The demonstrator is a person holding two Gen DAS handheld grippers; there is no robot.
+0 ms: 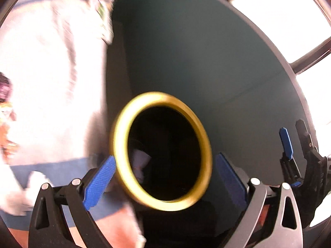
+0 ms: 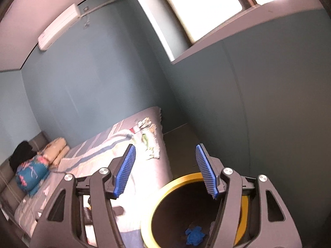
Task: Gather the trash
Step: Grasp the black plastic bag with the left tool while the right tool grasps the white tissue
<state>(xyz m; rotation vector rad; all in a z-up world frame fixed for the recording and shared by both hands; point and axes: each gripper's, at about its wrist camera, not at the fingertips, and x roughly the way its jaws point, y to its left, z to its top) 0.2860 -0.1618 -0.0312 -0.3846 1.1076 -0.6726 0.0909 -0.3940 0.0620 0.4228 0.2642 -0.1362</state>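
Observation:
A dark trash bin with a gold rim (image 1: 122,165) fills the lower middle of the left wrist view, blurred. My left gripper (image 1: 165,179) stands wide, its blue pads flanking the rim; I see no firm grip. A white scrap (image 1: 140,161) lies inside. In the right wrist view the bin (image 2: 165,196) stands on the floor by the bed, with a crumpled blue scrap (image 2: 194,235) at its bottom. My right gripper (image 2: 165,171) hovers above the bin's near-left rim, open with nothing between its pads. It also shows at the right edge of the left wrist view as the right gripper (image 1: 293,142).
A bed (image 2: 99,150) with a striped sheet, a crumpled patterned cloth (image 2: 149,138) and pillows (image 2: 58,148) lies left of the bin. Blue-grey walls (image 2: 269,103) close in behind and to the right. A white lump (image 1: 35,179) lies on the bed, blurred.

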